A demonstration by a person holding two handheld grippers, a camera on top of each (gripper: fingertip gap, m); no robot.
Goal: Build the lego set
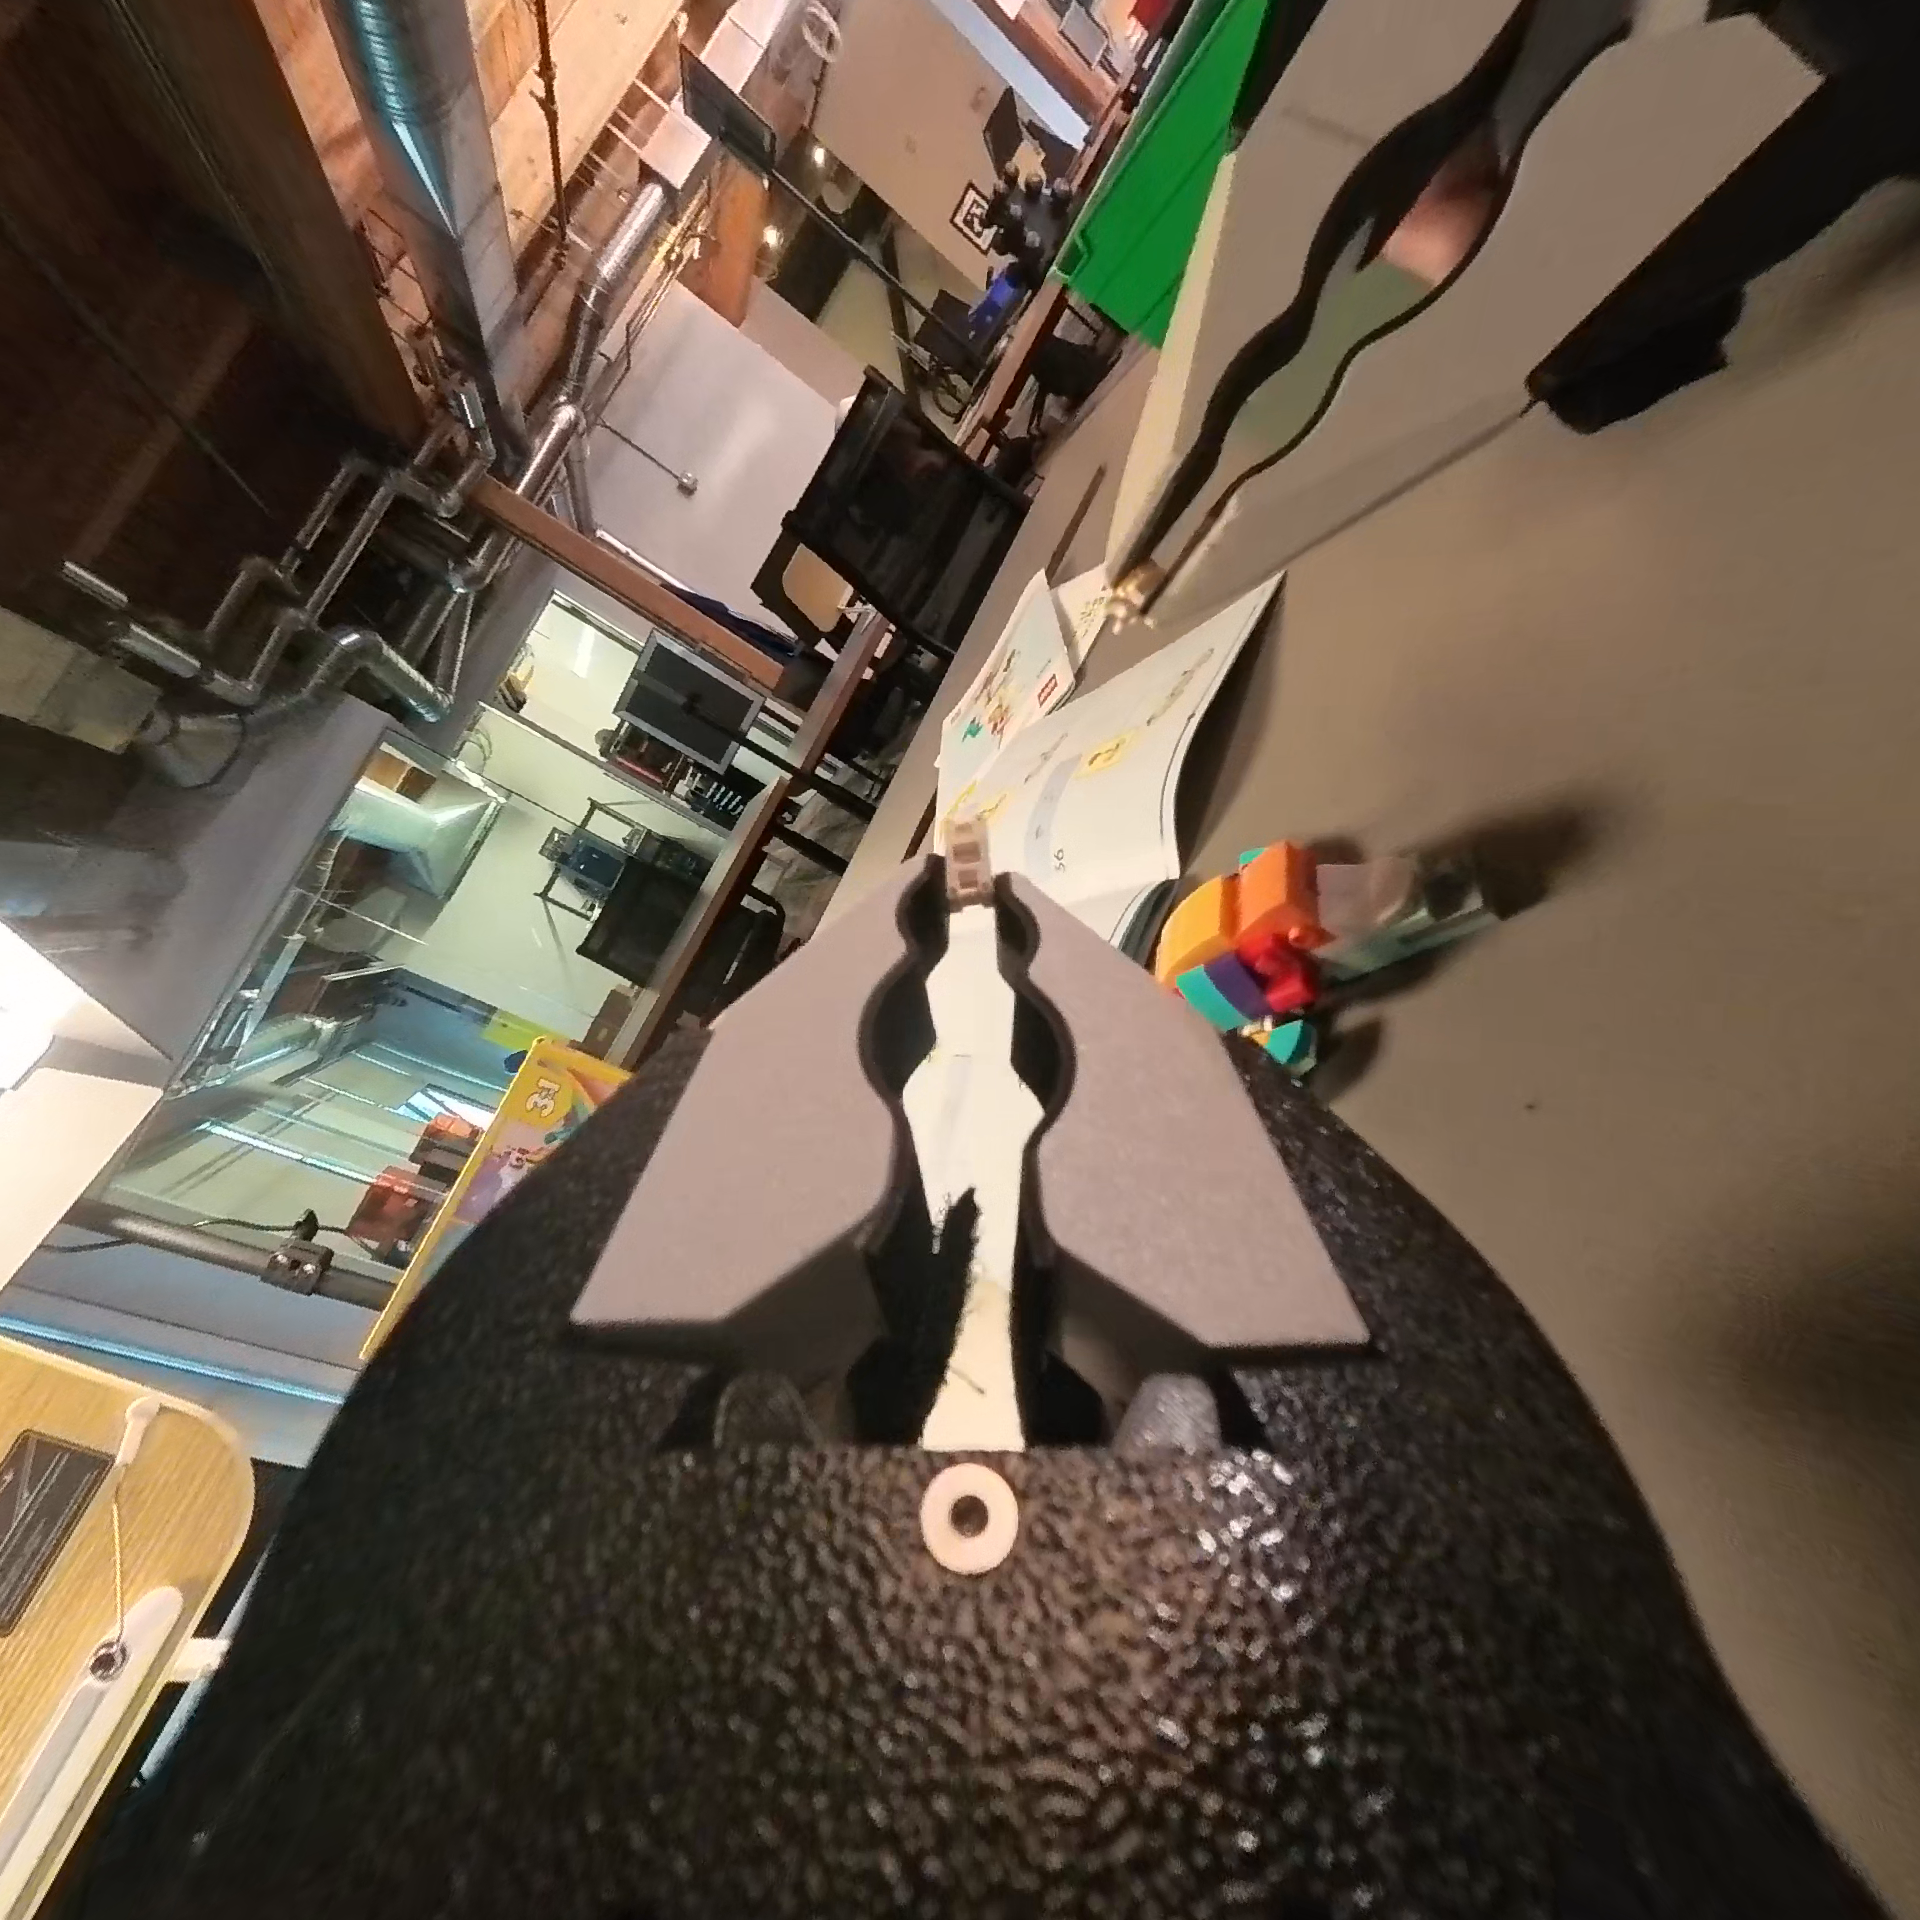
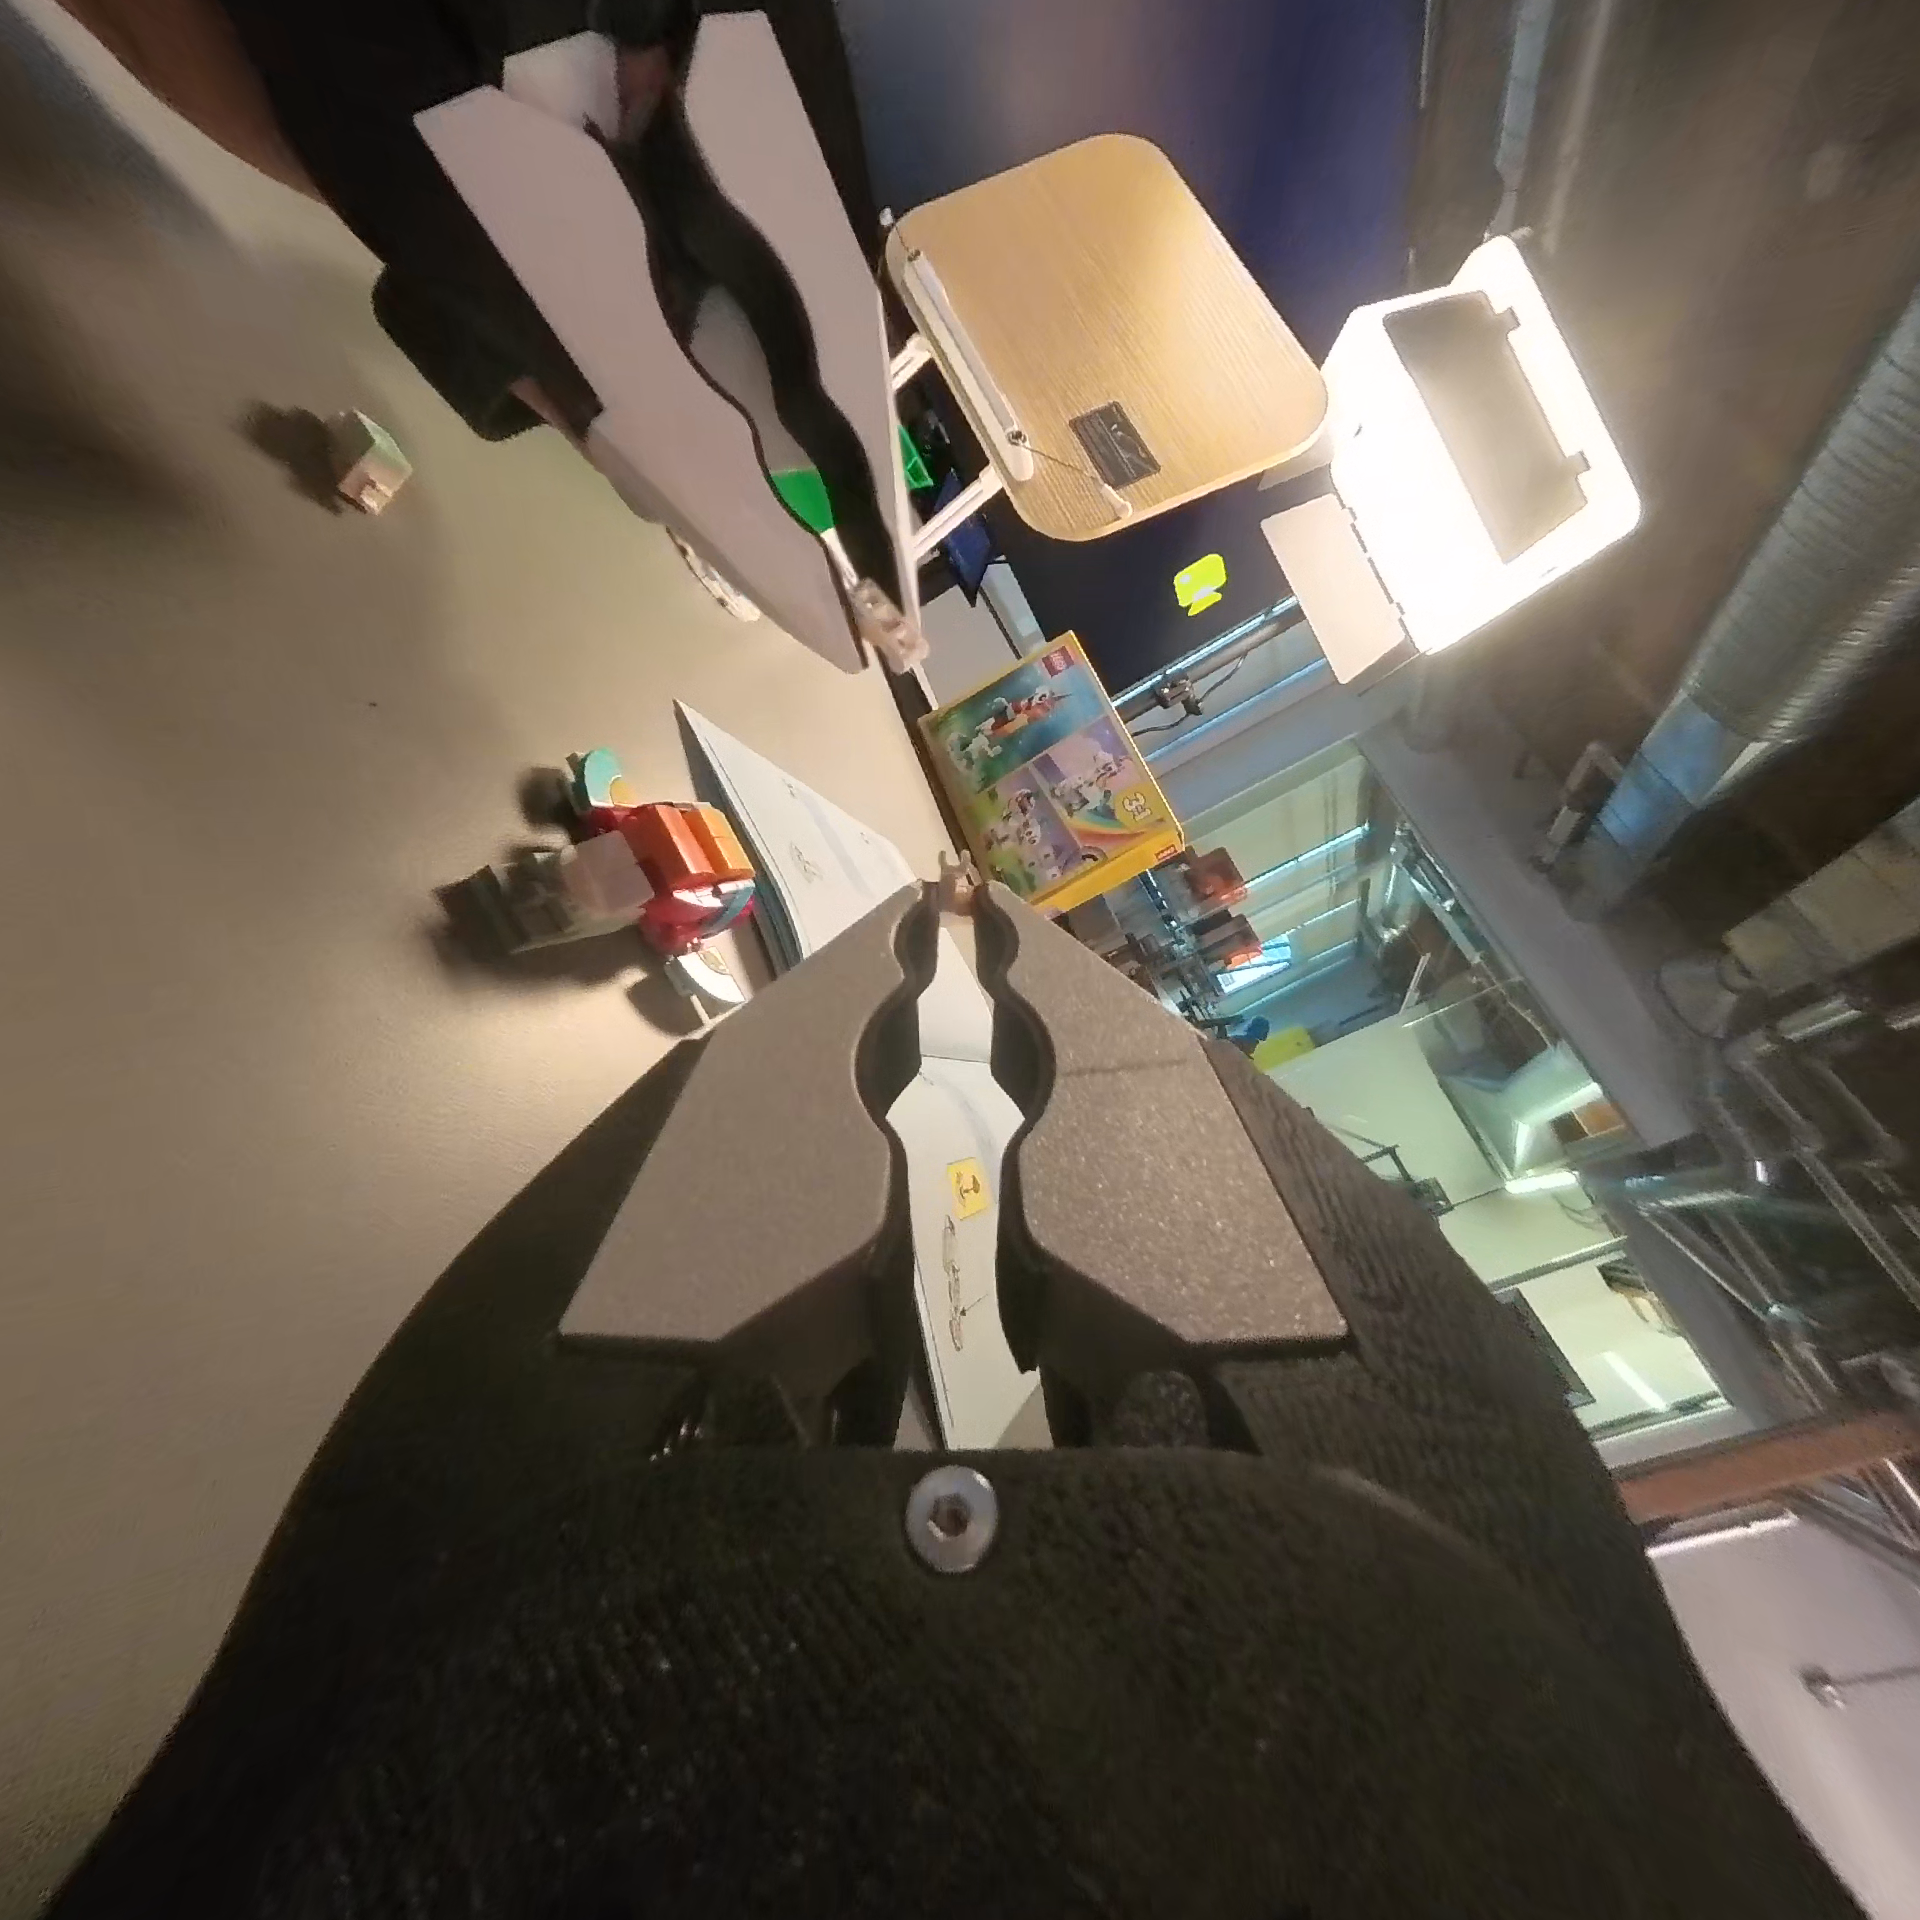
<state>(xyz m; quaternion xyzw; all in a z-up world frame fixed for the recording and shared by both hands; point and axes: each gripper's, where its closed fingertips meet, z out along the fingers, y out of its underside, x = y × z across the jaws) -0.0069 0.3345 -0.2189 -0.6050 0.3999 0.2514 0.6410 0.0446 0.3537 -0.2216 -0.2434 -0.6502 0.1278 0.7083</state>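
My left gripper [image 1: 971,885] is shut on a small white lego piece [image 1: 966,864] at its fingertips, held above the table. It also shows in the right wrist view [image 2: 883,629], with the pale piece [image 2: 881,613] at its tip. My right gripper [image 2: 951,888] is shut on a tiny tan piece [image 2: 951,871]. In the left wrist view the right gripper [image 1: 1132,601] hangs above the booklet, apart from the left one. A partly built lego model [image 1: 1257,956] of orange, red, purple and teal bricks sits on the table; it also shows in the right wrist view [image 2: 644,873].
An open instruction booklet [image 1: 1091,769] [image 2: 800,831] lies beside the model on the grey table [image 2: 260,1039]. A small pale-green lego piece [image 2: 369,473] sits alone farther off. The yellow lego box [image 2: 1049,769] stands at the table's edge. A green bin [image 1: 1153,177] is at the far end. My right fingertips sit around 6 cm from my left ones.
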